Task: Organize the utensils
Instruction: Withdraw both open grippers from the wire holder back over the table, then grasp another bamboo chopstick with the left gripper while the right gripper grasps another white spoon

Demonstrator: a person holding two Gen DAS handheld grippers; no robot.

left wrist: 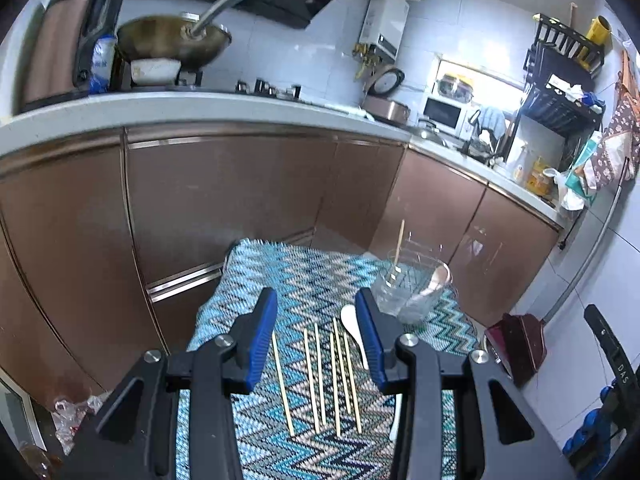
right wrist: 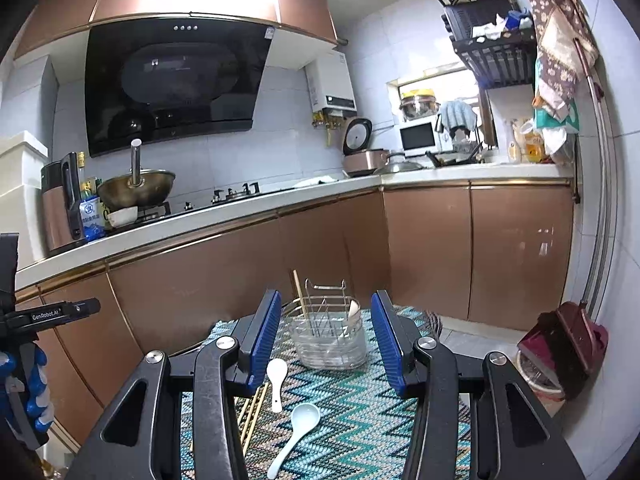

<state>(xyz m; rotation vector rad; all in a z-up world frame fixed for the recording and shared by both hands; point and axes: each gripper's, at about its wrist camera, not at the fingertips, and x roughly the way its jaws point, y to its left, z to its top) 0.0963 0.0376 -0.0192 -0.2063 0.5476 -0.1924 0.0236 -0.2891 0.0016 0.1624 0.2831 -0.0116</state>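
Note:
Several wooden chopsticks [left wrist: 320, 376] lie side by side on a zigzag-patterned cloth [left wrist: 280, 280]. My left gripper [left wrist: 316, 320] is open above them, empty. A clear utensil holder with a wire rack [left wrist: 408, 284] stands at the cloth's far right, with one chopstick and a pinkish spoon in it. In the right wrist view the holder [right wrist: 330, 340] is straight ahead. My right gripper [right wrist: 326, 338] is open and empty. A small white spoon [right wrist: 277, 380] and a pale blue ladle spoon [right wrist: 296, 432] lie below it, with chopsticks [right wrist: 252, 412] to the left.
Brown kitchen cabinets [right wrist: 240, 272] stand just behind the cloth-covered table. A dark red dustpan over a bin [right wrist: 560, 348] sits by the right wall. The left gripper's body [right wrist: 24, 320] shows at the left edge of the right wrist view.

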